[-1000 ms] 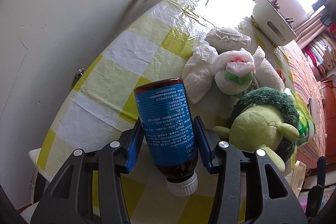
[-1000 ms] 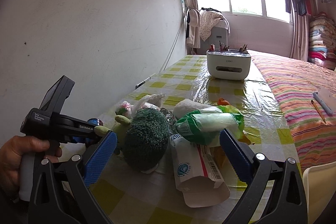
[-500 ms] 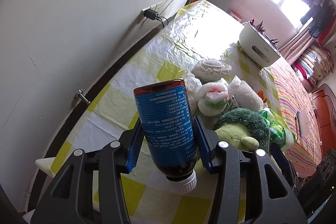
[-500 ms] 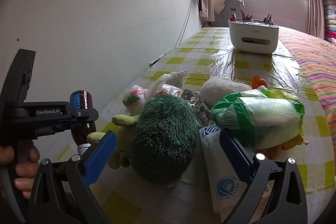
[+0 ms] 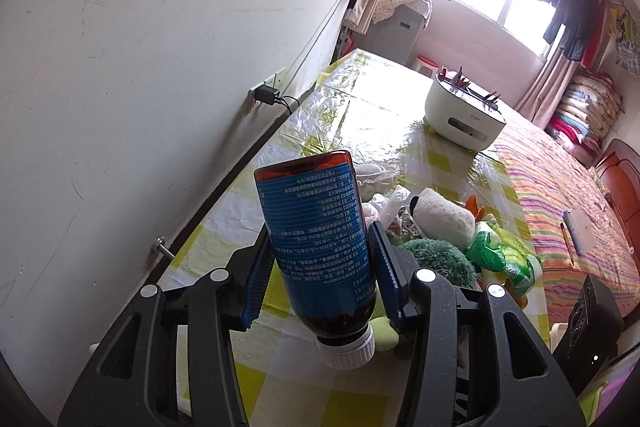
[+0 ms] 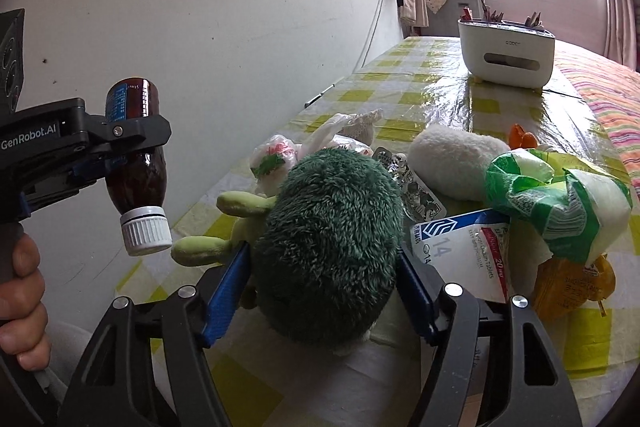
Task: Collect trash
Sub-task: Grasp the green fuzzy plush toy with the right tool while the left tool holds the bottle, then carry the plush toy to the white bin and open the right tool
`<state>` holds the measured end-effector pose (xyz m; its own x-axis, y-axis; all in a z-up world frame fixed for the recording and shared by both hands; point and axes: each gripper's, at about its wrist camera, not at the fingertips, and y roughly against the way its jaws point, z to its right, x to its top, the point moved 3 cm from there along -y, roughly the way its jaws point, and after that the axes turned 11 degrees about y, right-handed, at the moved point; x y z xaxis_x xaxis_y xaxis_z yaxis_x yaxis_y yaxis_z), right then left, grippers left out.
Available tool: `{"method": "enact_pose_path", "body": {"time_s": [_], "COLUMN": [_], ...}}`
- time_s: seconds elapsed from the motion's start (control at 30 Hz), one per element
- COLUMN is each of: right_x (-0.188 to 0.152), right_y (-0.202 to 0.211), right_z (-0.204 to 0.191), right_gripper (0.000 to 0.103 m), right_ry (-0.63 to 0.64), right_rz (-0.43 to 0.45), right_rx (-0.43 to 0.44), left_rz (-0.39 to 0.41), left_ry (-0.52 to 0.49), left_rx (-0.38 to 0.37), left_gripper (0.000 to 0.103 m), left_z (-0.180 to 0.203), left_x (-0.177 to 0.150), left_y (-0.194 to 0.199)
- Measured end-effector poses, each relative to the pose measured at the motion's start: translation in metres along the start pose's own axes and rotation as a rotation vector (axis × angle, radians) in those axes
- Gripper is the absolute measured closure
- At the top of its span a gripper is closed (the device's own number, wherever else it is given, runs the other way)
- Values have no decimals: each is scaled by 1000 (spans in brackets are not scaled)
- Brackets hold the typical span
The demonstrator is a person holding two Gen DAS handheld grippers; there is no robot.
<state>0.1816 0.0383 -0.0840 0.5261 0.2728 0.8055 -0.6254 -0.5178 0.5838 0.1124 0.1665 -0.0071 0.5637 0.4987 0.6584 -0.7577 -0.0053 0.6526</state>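
A brown bottle (image 5: 320,251) with a blue label and a white cap is clamped between the pads of my left gripper (image 5: 320,239), cap toward the camera, held up above the checked table (image 5: 360,115). In the right wrist view the bottle (image 6: 136,179) hangs at the left, with a hand on the handle below it. My right gripper (image 6: 322,253) is closing around a dark green plush toy (image 6: 328,227). Its blue pads touch the fur on both sides. Trash lies beside the toy: a white tablet box (image 6: 464,251), a green and white bag (image 6: 560,203) and an orange wrapper (image 6: 572,287).
A white plush (image 6: 452,163), a blister pack (image 6: 416,187) and a small knotted bag (image 6: 276,159) lie behind the toy. A white holder (image 6: 508,55) stands further back on the table. The wall runs along the left edge; a striped bed (image 5: 560,195) lies to the right.
My left gripper has risen with the bottle in it. My right gripper has come in low onto the green plush toy and its jaws have narrowed around it.
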Motion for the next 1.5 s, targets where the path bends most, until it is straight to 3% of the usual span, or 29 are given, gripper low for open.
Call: {"method": "enact_pose_path", "body": {"time_s": [0.2, 0.77, 1.13, 1.5], "right_x": [4, -13, -38, -68], "right_y": [29, 111, 161, 213], "right_z": [5, 70, 107, 149], "right_gripper": [36, 36, 36, 36], "right_ry": [19, -136, -202, -304], "right_rz": [79, 204, 244, 296], "right_rx": [-54, -170, -280, -390], "left_rz": [29, 19, -11, -93], "left_ry": [-19, -95, -202, -330], "left_rx": [-31, -159, -273, -382], "left_gripper": [57, 57, 57, 57], "left_z": [14, 85, 154, 219], "left_x": [-3, -32, -71, -123], "left_y": [9, 18, 28, 32]}}
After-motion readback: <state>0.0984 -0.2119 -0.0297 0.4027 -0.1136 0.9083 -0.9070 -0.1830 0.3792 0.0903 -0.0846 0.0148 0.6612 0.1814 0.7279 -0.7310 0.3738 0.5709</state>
